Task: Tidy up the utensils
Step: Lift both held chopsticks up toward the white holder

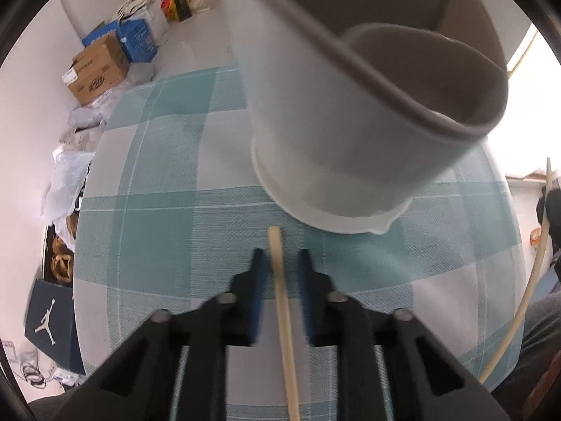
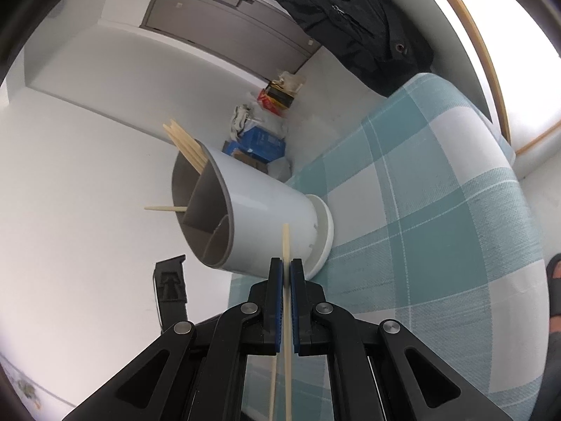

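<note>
A white utensil holder (image 1: 326, 133) with a grey divided inside stands on the checked tablecloth (image 1: 157, 231). In the left wrist view a pale chopstick (image 1: 280, 280) lies on the cloth between the blue pads of my left gripper (image 1: 280, 256); a gap shows on both sides of it. In the right wrist view my right gripper (image 2: 286, 263) is shut on another chopstick (image 2: 286, 242), its tip just in front of the holder (image 2: 273, 203). Several chopsticks (image 2: 186, 147) stick out of the holder's far compartment, and one (image 2: 164, 208) leans out of the middle.
A second thin stick (image 2: 272, 389) runs below the right gripper. Cardboard and blue boxes (image 1: 105, 59) and bags (image 1: 66, 175) lie on the floor beyond the table edge. A dark bag (image 2: 354, 31) hangs at the back. A long pale stick (image 1: 526, 301) crosses the right table edge.
</note>
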Available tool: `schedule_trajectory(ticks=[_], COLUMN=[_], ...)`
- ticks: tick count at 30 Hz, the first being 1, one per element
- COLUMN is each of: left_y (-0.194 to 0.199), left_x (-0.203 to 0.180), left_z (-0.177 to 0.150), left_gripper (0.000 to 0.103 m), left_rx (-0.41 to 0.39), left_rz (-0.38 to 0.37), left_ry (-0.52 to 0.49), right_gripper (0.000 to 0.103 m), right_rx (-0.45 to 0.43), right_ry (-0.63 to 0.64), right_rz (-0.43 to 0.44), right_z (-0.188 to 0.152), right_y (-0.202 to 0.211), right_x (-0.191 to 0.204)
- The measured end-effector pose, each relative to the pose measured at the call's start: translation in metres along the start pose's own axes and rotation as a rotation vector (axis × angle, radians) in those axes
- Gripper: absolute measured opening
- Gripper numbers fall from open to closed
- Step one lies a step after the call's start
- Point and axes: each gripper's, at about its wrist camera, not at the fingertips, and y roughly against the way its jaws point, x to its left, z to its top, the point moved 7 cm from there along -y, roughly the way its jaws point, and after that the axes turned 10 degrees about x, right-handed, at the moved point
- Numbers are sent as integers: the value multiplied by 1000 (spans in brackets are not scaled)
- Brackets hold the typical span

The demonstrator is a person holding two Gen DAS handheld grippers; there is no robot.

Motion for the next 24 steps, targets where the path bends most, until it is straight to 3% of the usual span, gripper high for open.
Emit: schedule_trajectory(ticks=[7, 14, 20, 24], left_y=[8, 65, 100, 107], left_x=[-2, 9, 12, 3], left_z=[-1, 5, -1, -5], left_gripper=[3, 3, 3, 3], left_rx=[-43, -263, -379, -409], left_rz=[-8, -57, -120, -141], left_ry=[-19, 30, 76, 72], right_gripper=[4, 3, 3, 3], right_rx=[-19, -61, -138, -189], right_ry=[-9, 70, 201, 289], right_rz=[6, -8, -56, -75], right_z=[1, -5, -16, -26], right_y=[8, 14, 26, 31], right_x=[-4, 11, 35, 56])
